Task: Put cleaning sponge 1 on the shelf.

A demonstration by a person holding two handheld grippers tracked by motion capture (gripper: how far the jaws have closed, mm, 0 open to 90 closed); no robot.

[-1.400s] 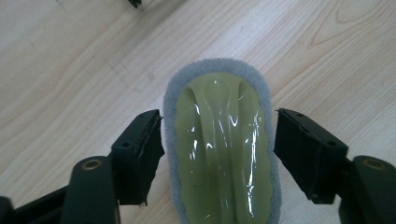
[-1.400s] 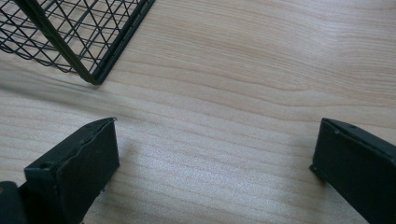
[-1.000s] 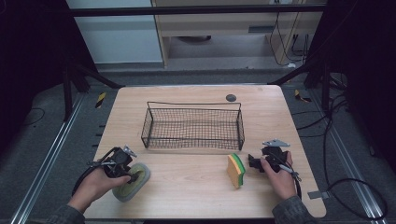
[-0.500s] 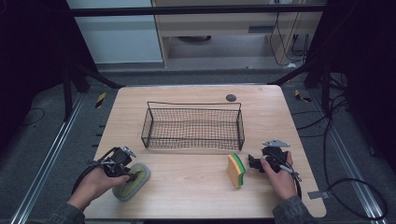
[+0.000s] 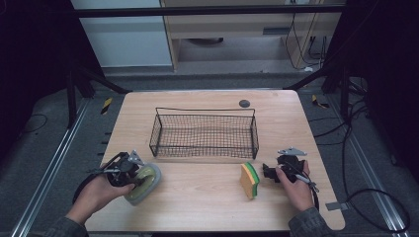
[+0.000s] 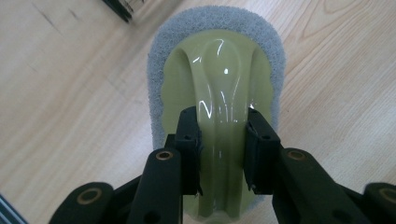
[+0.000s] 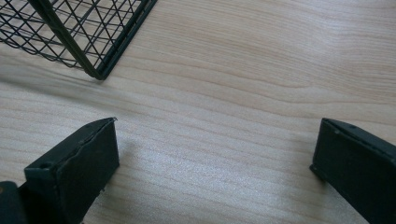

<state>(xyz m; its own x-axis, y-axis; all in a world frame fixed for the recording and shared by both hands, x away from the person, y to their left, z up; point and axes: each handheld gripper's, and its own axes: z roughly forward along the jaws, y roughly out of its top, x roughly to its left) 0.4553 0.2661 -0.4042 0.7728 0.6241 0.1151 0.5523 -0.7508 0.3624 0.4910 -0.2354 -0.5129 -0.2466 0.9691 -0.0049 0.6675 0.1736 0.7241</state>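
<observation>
- The wire basket (image 5: 205, 133) is taken as the landmark; it stands empty at the middle of the desk (image 5: 207, 205), with its long axis running across the desk from side to side.
- The scrubbing pad with the pale green handle (image 5: 142, 182) is seen just in front of the basket's left front corner, lying flat on the desk.
- In the left gripper view, the handle ridge of the pad (image 6: 219, 107) is clamped between the jaws of the left tool (image 6: 223, 154). The ridge's long axis runs straight away from the tool, so the grip is taken across the narrow width.
- From that hold, the basket lies beyond and to the right of the pad. A short lift over the near rim is judged to be what the coming move turns on, and the left hand is clearly the nearer one for it.
- The yellow and green sponge (image 5: 249, 180) stands on edge in front of the basket's right front corner.
- The right tool (image 5: 269, 173) is held just beside the sponge, on the side away from the basket's middle. Its jaws are seen wide apart over bare wood, with nothing between them.
- A small dark disc (image 5: 244, 103) lies behind the basket's far rim.
</observation>
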